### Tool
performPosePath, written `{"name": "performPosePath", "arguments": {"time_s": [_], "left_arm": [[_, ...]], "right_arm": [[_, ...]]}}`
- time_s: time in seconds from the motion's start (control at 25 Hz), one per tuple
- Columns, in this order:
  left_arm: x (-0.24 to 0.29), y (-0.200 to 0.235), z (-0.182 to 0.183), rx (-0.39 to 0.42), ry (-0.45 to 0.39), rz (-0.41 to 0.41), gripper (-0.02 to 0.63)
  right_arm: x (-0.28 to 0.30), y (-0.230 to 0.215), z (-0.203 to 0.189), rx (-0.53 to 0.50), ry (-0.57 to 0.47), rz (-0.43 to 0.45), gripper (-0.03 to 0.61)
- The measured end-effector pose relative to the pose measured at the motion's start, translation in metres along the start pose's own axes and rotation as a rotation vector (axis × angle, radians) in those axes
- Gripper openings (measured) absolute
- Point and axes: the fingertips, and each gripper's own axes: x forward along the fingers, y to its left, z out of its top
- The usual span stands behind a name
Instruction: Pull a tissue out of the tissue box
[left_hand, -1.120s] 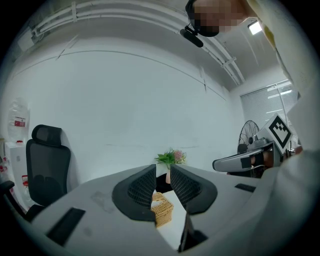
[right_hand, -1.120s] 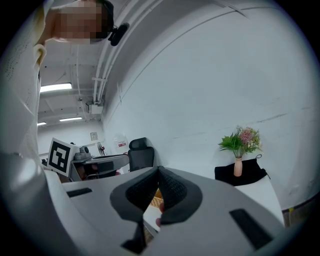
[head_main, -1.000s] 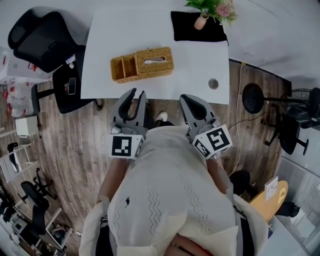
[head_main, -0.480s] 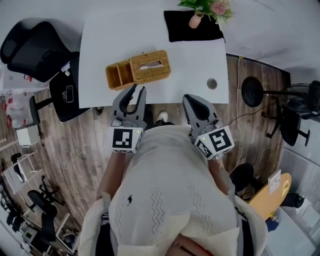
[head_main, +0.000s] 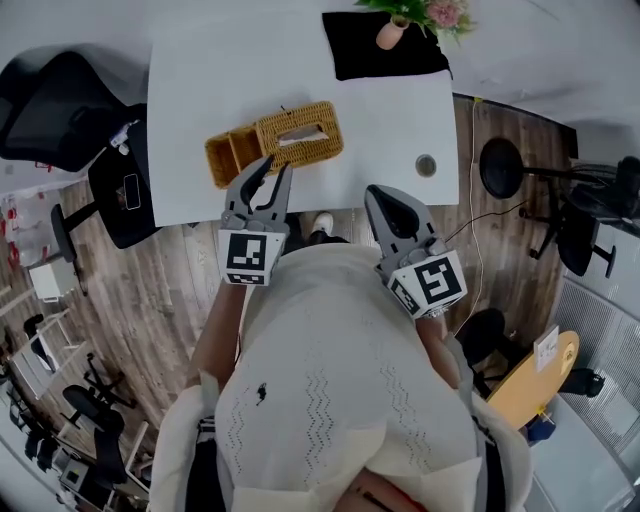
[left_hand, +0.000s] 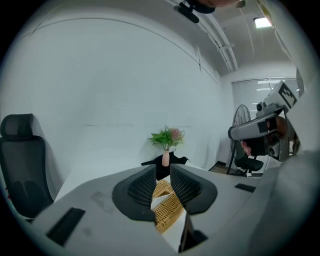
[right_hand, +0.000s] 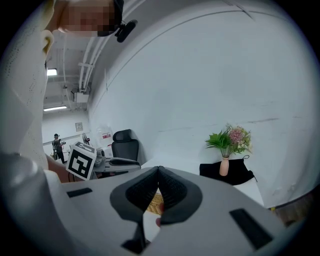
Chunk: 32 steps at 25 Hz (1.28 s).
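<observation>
A wicker tissue box (head_main: 300, 134) with a white tissue (head_main: 301, 129) in its top slot stands near the front of the white table (head_main: 385, 120). An open wicker compartment (head_main: 226, 160) adjoins its left end. My left gripper (head_main: 270, 165) hangs just in front of the box, its jaws a narrow gap apart with nothing in them. In the left gripper view the box (left_hand: 169, 204) shows through that gap of the left gripper (left_hand: 162, 171). My right gripper (head_main: 379, 193) is shut and empty, off the table's front edge, to the right of the box. In its own view the right gripper (right_hand: 158, 169) has its jaws touching.
At the table's back lies a black cloth (head_main: 355, 55) with a vase of flowers (head_main: 386, 35) on it. A round grommet (head_main: 427, 165) sits at the front right. Black office chairs (head_main: 55, 100) stand left of the table. A floor fan (head_main: 500, 167) stands to the right.
My left gripper has moved forward over the table's front edge, up to the tissue box, and its jaws have narrowed. The right gripper has barely moved.
</observation>
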Motion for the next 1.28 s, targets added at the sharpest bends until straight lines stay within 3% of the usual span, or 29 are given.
{"name": "performPosePath", "arguments": {"time_s": [0.44, 0.68, 1.0, 1.28], "left_arm": [[0.043, 0.016, -0.054, 0.008, 0.166, -0.132, 0.092], [0.062, 0.02, -0.082, 0.056, 0.261, -0.21, 0.092], [0.079, 0.021, -0.103, 0.058, 0.344, -0.296, 0.094], [0.087, 0.014, -0.122, 0.107, 0.43, -0.355, 0.094]], "right_arm": [[0.032, -0.013, 0.0, 0.031, 0.048, -0.055, 0.002], [0.045, -0.021, 0.002, 0.05, 0.064, -0.091, 0.002], [0.066, -0.027, 0.005, 0.07, 0.079, -0.115, 0.002], [0.075, -0.03, 0.007, 0.092, 0.079, -0.125, 0.002]]}}
